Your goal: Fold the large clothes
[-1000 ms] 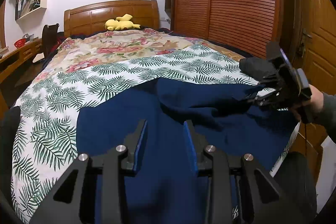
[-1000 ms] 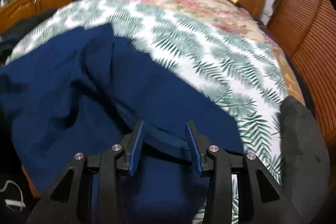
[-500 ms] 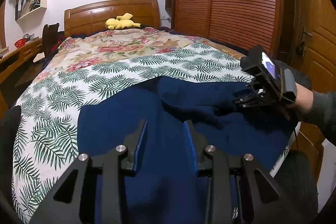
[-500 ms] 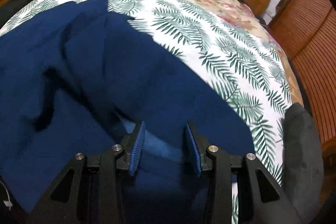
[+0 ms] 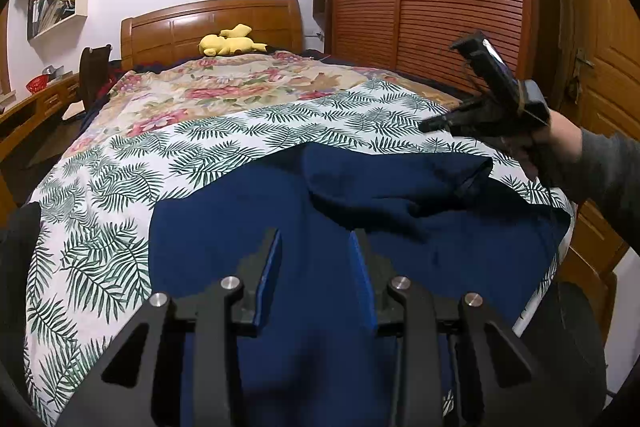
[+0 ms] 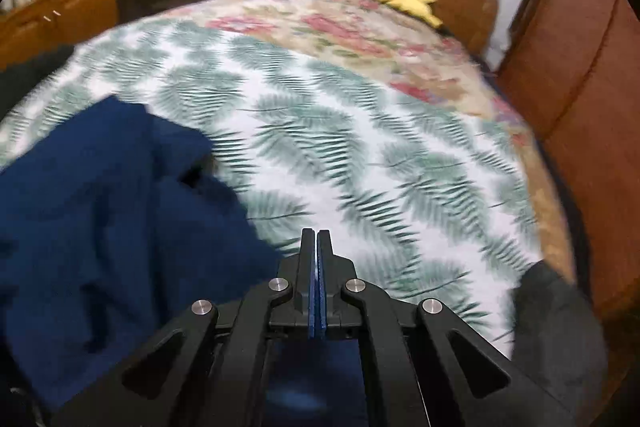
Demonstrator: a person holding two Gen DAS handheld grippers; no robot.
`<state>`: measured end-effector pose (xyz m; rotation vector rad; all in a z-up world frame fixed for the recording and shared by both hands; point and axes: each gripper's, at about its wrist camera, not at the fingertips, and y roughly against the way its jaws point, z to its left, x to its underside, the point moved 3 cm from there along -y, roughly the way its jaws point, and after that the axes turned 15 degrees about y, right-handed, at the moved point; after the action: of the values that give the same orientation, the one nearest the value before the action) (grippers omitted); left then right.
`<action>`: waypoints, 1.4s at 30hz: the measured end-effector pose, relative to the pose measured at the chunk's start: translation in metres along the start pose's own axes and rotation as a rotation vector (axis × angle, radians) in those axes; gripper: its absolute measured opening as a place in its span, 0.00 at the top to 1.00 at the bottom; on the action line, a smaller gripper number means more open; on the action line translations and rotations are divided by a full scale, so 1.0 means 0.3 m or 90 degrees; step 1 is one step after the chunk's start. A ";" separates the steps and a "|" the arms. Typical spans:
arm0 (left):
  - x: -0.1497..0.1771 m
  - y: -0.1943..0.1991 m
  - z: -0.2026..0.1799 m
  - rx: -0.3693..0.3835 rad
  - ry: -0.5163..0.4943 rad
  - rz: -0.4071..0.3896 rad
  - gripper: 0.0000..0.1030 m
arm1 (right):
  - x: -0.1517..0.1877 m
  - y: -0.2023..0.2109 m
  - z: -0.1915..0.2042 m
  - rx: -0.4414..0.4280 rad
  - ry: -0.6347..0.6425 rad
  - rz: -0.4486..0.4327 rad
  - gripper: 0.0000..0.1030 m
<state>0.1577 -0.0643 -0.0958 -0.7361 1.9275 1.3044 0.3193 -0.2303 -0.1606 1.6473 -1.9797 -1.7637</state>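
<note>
Right wrist view: the right gripper [image 6: 317, 239] is closing, its blue pads all but meeting, nothing visible between them, raised above the fern-print sheet [image 6: 360, 163]. Navy garment [image 6: 100, 211] lies rumpled at the near edge of the bed, to the left of those jaws. From the left wrist view, the left gripper [image 5: 314, 247] hangs above the cloth, jaws parted, empty. Far off, a yellow plush toy [image 5: 230, 43] sits by the headboard [image 5: 212, 23].

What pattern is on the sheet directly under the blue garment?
Green fern leaves on white, on the sheet beneath the blue garment; sharpest in the left wrist view.
</note>
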 end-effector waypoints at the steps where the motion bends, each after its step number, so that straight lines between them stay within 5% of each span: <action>1: -0.001 0.004 0.003 0.001 0.001 0.000 0.68 | 0.017 0.007 0.024 -0.010 0.003 0.001 0.86; 3: -0.001 0.010 0.007 0.003 0.004 -0.001 0.68 | 0.045 0.024 0.083 -0.030 0.008 0.000 0.60; 8: 0.000 0.010 0.000 0.007 0.004 0.000 0.68 | 0.120 0.076 0.194 -0.089 0.001 -0.011 0.58; 12: 0.001 0.002 -0.002 0.008 0.003 0.004 0.68 | 0.152 0.000 0.267 -0.089 0.053 0.065 0.59; 14: 0.003 -0.001 -0.006 0.008 0.002 0.006 0.68 | 0.153 -0.056 0.271 -0.075 0.074 0.108 0.69; 15: 0.003 0.000 -0.006 0.008 0.001 0.006 0.68 | 0.138 -0.071 0.261 -0.059 0.083 0.112 0.92; 16: 0.003 0.001 -0.005 0.008 0.000 0.006 0.68 | 0.114 -0.084 0.242 -0.021 0.097 0.120 0.98; 22: 0.001 0.004 0.006 0.005 0.005 0.005 0.68 | -0.097 -0.128 0.063 0.112 0.106 0.089 0.99; 27: 0.002 0.004 0.018 0.002 0.008 0.009 0.68 | -0.224 -0.196 -0.034 0.163 0.099 0.072 0.98; 28: 0.002 0.004 0.017 0.002 0.008 0.009 0.68 | -0.237 -0.208 -0.042 0.169 0.097 0.073 0.97; 30: 0.003 0.003 0.018 0.001 0.007 0.010 0.68 | -0.244 -0.220 -0.070 0.190 0.070 0.087 0.72; 32: 0.005 0.003 0.020 0.001 0.008 0.012 0.68 | -0.235 -0.212 -0.110 0.211 0.038 0.094 0.63; 35: 0.005 0.003 0.022 0.000 0.009 0.014 0.68 | -0.197 -0.193 -0.186 0.233 -0.006 0.107 0.60; 42: 0.000 0.001 0.030 -0.003 0.015 0.014 0.68 | 0.029 -0.204 -0.274 0.160 -0.095 0.154 0.60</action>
<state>0.1596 -0.0557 -0.0980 -0.7367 1.9572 1.3193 0.4058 -0.2822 -0.1807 1.2911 -2.4345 -1.6503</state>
